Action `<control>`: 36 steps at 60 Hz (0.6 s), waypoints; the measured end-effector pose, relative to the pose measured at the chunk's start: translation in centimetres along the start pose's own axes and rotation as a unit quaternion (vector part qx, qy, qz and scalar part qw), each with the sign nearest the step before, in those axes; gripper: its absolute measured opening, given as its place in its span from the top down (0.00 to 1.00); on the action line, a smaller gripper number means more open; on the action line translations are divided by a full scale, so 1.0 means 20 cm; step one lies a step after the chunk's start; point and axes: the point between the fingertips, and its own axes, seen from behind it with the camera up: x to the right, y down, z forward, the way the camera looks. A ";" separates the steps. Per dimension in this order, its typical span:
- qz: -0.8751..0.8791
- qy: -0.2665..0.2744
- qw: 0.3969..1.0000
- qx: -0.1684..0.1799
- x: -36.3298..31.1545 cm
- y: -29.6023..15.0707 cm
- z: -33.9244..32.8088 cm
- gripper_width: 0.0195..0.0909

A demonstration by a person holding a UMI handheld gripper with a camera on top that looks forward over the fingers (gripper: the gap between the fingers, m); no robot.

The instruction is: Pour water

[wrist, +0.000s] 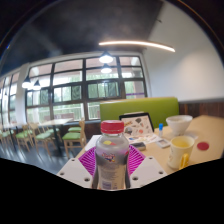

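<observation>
Jaws clamp the water bottle [112, 155] near yellow cup [181, 151].

The gripper [112, 160] is held level, its two fingers reaching forward with magenta pads [89, 158] pressed against both sides of the water bottle [112, 152] between them.

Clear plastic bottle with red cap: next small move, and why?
Probably carry the clear plastic bottle with red cap, upright between the hand-held gripper's pink pads, toward the yellow cup. The cup stands apart, ahead on the table, and the cap is still on, so tipping seems premature.
</observation>
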 end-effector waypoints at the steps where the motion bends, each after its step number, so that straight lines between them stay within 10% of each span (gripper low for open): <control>1: 0.022 -0.006 1.000 -0.004 0.00 0.00 0.01 0.77; 12: 0.366 -0.078 0.927 0.013 0.21 -0.26 0.06 0.77; 26: 0.773 -0.117 0.622 0.045 0.62 -0.43 0.01 0.77; 36: 0.851 -0.104 0.511 0.071 0.70 -0.44 -0.10 0.77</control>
